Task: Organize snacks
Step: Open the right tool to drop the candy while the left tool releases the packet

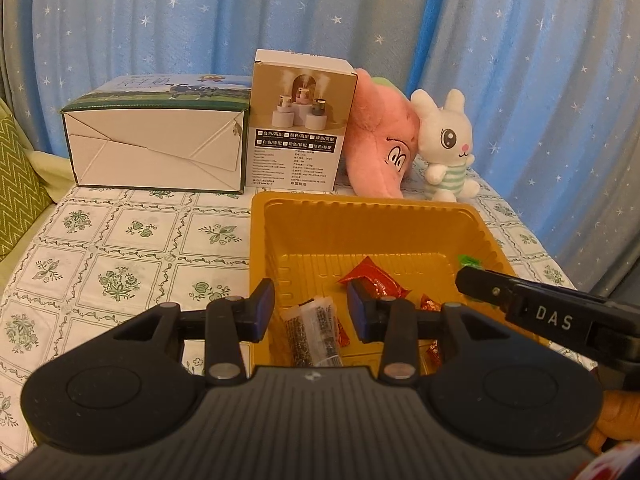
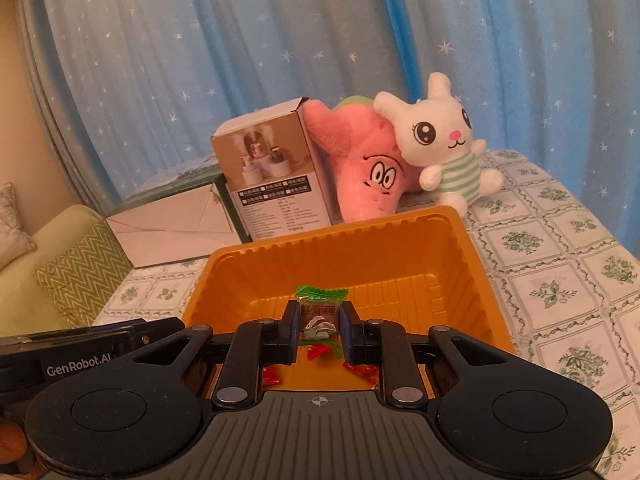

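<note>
Warm, dim indoor light tints both views orange. Fisheye bending curves the curtain (image 1: 320, 12) at the edges; corners go black. Detail is soft, shadows faint.

Each fisheye camera sits just behind its own gripper's two fingers and looks forward and somewhat downward along them, close above the deep orange plastic tray (image 1: 400, 216) (image 2: 452, 240). The left wrist view faces the tray from its left near corner, with the right gripper (image 1: 464, 280) entering at its right edge. The right wrist view looks over the tray's near side, with the left gripper's body at its lower left. Both share the tray, the white plush rabbit (image 1: 444, 148) (image 2: 440, 144), the pink plush toy (image 1: 380, 140) (image 2: 360, 164), the upright printed cardboard box (image 1: 300, 128) (image 2: 272, 176) and the blue starred curtain (image 1: 320, 12) (image 2: 280, 40).
</note>
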The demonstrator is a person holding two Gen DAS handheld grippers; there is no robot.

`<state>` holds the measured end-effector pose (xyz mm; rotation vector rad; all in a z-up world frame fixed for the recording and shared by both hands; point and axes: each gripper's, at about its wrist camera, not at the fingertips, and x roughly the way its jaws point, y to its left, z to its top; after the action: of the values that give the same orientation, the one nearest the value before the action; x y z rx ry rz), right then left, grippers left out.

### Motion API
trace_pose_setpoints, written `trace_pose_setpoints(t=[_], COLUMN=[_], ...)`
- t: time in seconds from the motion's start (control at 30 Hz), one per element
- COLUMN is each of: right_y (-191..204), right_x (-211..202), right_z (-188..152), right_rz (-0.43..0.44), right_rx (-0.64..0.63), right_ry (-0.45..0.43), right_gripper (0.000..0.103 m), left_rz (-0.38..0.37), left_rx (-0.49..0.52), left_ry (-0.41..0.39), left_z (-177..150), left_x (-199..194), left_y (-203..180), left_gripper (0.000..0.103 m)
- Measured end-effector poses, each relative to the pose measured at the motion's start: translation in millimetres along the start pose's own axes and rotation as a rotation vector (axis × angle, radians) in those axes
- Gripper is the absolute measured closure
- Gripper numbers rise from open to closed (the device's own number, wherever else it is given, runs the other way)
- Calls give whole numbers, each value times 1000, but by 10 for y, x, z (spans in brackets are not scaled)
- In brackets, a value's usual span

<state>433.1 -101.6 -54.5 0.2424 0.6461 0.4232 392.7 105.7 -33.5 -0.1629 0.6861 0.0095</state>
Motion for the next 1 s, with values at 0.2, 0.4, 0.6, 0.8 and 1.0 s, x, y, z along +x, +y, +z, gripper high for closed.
trace_pose_setpoints(t=[0.2,0.4,0.6,0.8,1.0], right_y=[-70,-108,-110,-143,-180], right_x=[55,19,-7,-86,-198], right_z=[-22,-3,-27,-41,-129], right_rz=[75,38,8,-13,-51], right_rx=[92,105,67,44,5], right_ry=[-5,-19,-15,-28,-24], right_gripper=[80,54,54,54,54], left_rz=[5,5,2,2,-18], left_rx=[-14,-10,5,24,65], left_ry=[8,11,14,11,13], left_z=[-5,-29,-54,-101,-187], left_x=[-1,-11,-22,-67,-167], left_y=[84,94,59,1,-107], left_gripper=[67,67,67,67,67])
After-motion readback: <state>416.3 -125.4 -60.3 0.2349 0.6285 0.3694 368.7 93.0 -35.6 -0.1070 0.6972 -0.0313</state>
